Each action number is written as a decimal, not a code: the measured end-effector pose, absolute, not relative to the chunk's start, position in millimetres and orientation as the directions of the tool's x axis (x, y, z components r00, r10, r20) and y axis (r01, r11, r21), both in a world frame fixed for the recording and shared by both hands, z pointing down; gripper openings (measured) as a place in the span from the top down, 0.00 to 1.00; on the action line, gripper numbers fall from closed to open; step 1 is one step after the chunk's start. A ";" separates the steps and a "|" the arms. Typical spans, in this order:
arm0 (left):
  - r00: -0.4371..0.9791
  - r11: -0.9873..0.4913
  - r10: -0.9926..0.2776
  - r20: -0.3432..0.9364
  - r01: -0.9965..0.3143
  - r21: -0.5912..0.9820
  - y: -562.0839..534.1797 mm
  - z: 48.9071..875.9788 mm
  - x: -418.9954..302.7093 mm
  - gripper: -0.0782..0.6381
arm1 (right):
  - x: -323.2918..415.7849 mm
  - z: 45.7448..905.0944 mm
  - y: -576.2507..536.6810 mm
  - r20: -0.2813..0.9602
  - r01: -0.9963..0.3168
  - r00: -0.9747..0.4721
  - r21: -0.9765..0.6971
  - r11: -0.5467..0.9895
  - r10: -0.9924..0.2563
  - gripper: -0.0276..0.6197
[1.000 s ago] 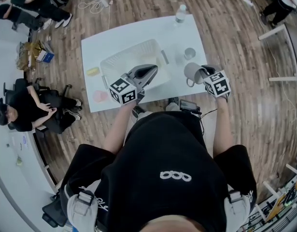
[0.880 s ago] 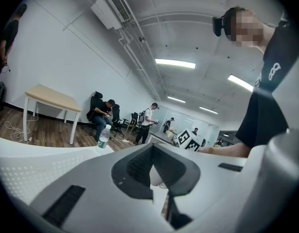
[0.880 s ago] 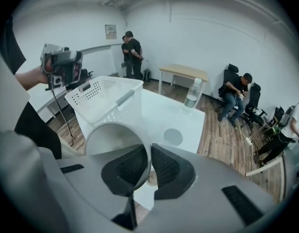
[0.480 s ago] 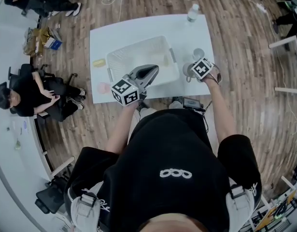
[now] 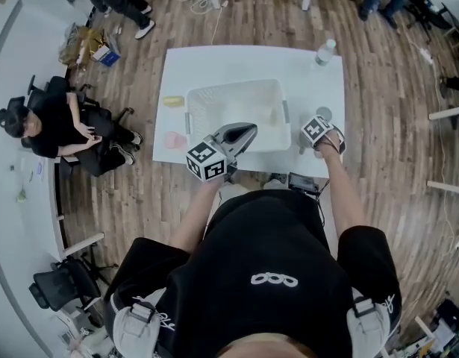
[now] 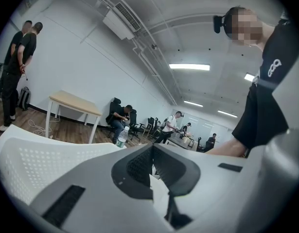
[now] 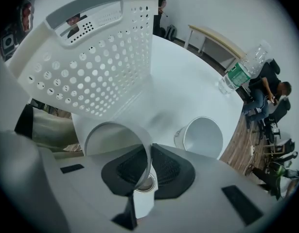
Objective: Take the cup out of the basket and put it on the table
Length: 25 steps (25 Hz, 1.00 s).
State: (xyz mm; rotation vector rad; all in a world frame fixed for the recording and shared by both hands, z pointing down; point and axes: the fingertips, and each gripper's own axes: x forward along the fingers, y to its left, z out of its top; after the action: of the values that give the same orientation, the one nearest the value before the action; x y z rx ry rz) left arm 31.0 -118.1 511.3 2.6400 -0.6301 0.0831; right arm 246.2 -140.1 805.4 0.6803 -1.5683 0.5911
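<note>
The grey cup [image 7: 115,142] shows at the lower centre of my right gripper view. My right gripper [image 7: 150,148] pinches its wall between its jaws, outside the white basket [image 7: 96,57] that fills the upper left. A second cup [image 7: 203,136] stands on the table [image 7: 188,86] just to its right, with a bottle [image 7: 240,71] at far right. My left gripper [image 6: 151,148] has its jaws together on nothing, by the basket's near rim.

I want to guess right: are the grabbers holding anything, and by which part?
The right gripper pinches the grey cup by its rim; the left gripper is shut on nothing.
</note>
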 end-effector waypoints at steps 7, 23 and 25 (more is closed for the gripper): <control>0.884 -0.792 -0.442 0.152 -0.464 0.397 -118.9 514.3 21.6 0.88 | 243.5 818.5 -136.3 0.997 -0.716 -0.052 -0.002 0.698 -0.050 0.89; 0.888 -0.798 -0.437 0.146 -0.457 0.393 -125.7 509.6 12.8 0.88 | 240.6 819.1 -135.2 0.997 -0.748 -0.063 -0.019 0.664 -0.042 0.89; 0.889 -0.799 -0.435 0.144 -0.455 0.392 -126.8 509.1 11.0 0.88 | 229.8 819.8 -136.3 0.990 -0.754 -0.135 -0.073 0.653 -0.045 0.88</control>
State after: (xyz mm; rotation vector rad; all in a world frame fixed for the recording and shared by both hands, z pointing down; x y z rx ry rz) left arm 11.0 -126.8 509.1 2.6329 -0.6518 0.0654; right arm 229.8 -136.3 819.8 0.6724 -1.6076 0.6982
